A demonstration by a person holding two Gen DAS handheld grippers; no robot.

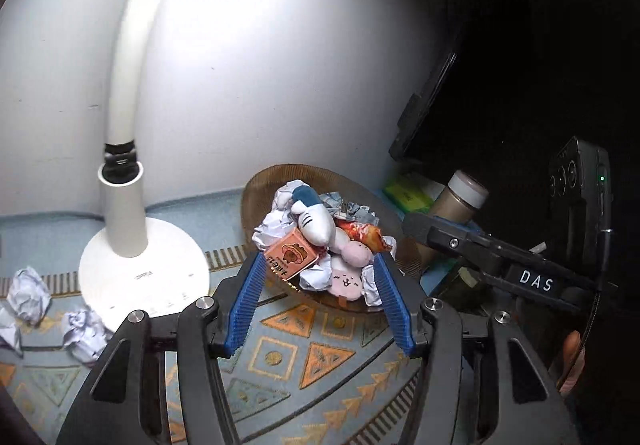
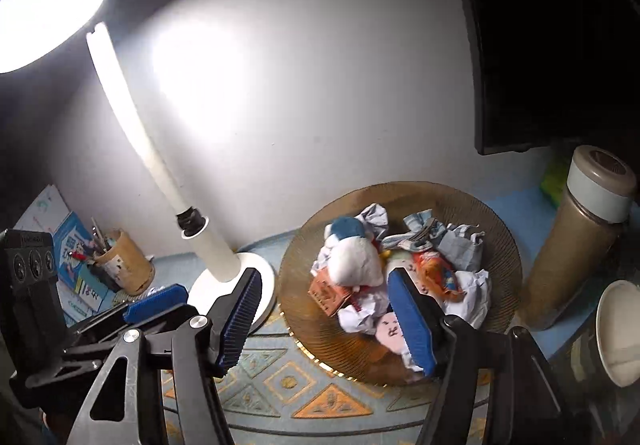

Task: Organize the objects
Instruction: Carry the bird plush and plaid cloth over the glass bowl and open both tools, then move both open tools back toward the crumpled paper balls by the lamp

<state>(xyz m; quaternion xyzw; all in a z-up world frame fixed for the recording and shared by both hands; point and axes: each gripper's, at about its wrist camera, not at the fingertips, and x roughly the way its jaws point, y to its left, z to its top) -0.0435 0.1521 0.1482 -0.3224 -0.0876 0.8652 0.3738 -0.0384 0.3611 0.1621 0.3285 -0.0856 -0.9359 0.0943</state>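
Heaped amber plate (image 1: 256,185) just beyond left tool (image 1: 320,265), seemingly apart

The left gripper (image 1: 318,277) and the right gripper (image 2: 326,315) share one build: black angular link arms with triangular cut-outs, round silver screws at the pivots, and blue ribbed pads (image 1: 247,297). A black bar at right in the left wrist view reads "DAS" in white.

One lamp (image 1: 132,229), one plate (image 2: 472,205), one flask (image 2: 576,245), two plush toys (image 1: 316,221)
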